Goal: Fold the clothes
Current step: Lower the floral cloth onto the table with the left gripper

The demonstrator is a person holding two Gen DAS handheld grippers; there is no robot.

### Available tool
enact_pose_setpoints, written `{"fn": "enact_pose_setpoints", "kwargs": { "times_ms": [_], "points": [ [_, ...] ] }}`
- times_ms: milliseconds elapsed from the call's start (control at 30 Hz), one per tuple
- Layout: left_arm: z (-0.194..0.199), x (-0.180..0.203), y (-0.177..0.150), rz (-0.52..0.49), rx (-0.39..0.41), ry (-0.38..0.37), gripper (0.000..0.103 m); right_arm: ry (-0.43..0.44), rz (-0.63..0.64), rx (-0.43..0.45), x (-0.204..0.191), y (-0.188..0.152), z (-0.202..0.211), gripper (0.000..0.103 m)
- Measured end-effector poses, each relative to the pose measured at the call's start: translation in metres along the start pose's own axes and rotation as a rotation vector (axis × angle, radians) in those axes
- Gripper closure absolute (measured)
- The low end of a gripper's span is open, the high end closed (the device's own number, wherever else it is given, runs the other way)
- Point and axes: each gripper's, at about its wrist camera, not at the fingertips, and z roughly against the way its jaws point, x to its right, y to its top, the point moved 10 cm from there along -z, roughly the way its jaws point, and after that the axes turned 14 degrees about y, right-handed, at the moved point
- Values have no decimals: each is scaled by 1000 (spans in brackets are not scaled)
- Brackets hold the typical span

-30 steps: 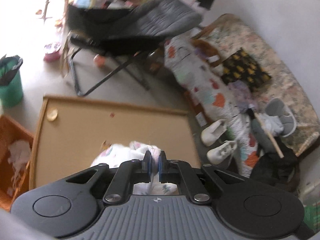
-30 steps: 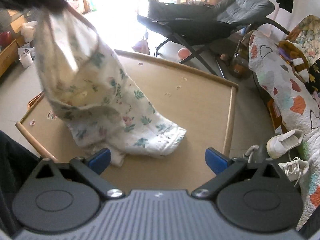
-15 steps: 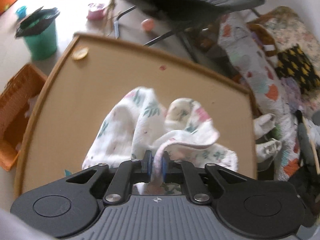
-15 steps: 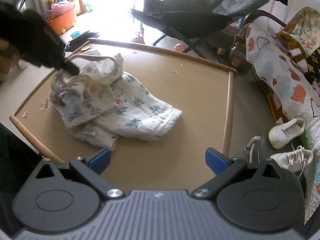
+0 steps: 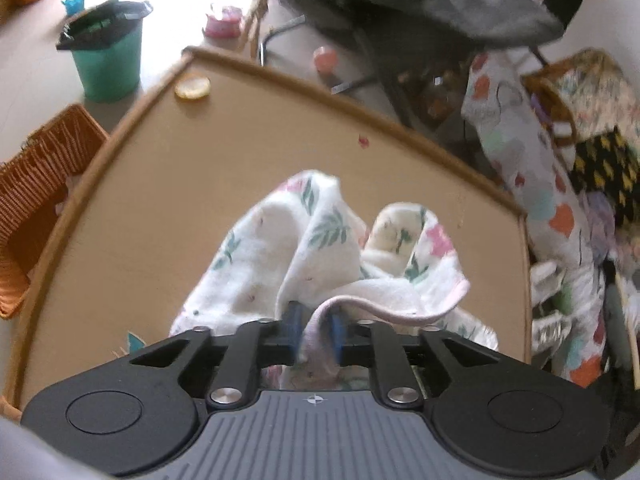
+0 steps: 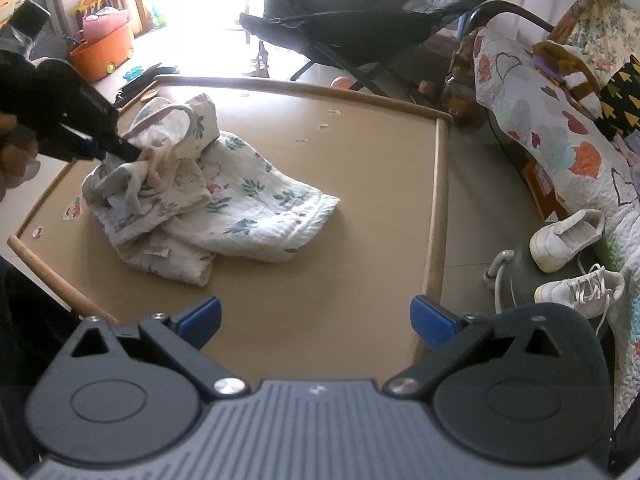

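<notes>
Your left gripper (image 5: 314,330) is opening to drop the crumpled white floral muslin garment's (image 6: 224,196) pink-trimmed edge still between its pads, while your right gripper (image 6: 316,320) hangs wide open and empty beside it.

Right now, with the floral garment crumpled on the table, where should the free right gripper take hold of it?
Probably the flat hemmed end: a thin, exposed edge lying nearest the open right gripper. Come in low from the right. The left gripper is opening around the pink-trimmed edge.
</notes>
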Motion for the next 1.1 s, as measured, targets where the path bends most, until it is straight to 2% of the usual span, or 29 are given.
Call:
{"fn": "enact_pose_setpoints", "kwargs": {
  "times_ms": [33, 67, 167, 300, 433, 667, 733, 867, 967, 1100],
  "points": [
    [9, -1, 1, 7, 33, 1, 51, 0, 1, 2, 0, 0, 0, 1],
    [17, -2, 2, 14, 68, 3, 43, 1, 1, 6, 0, 0, 1, 1],
    [45, -5, 4, 21, 164, 13, 37, 12, -9, 21, 1, 2, 3, 3],
    [74, -10, -11, 39, 221, -3, 34, 29, -21, 48, 2, 6, 6, 3],
    [90, -19, -44, 67, 241, -5, 33, 55, -8, 66, -1, 11, 8, 15],
    [79, -28, -101, 111, 229, -9, 33, 87, 86, 71, -17, 21, 7, 27],
    [74, -29, -112, 119, 224, -14, 33, 110, 155, 70, -26, 26, 7, 32],
    [66, -36, -122, 122, 227, -12, 33, 167, 386, 75, -51, 51, 5, 42],
    [63, -42, -124, 126, 225, -21, 33, 188, 613, 76, -71, 76, 1, 47],
    [61, -46, -121, 134, 217, -42, 33, 201, 897, -10, -92, 100, -17, 57]
  ]
}}
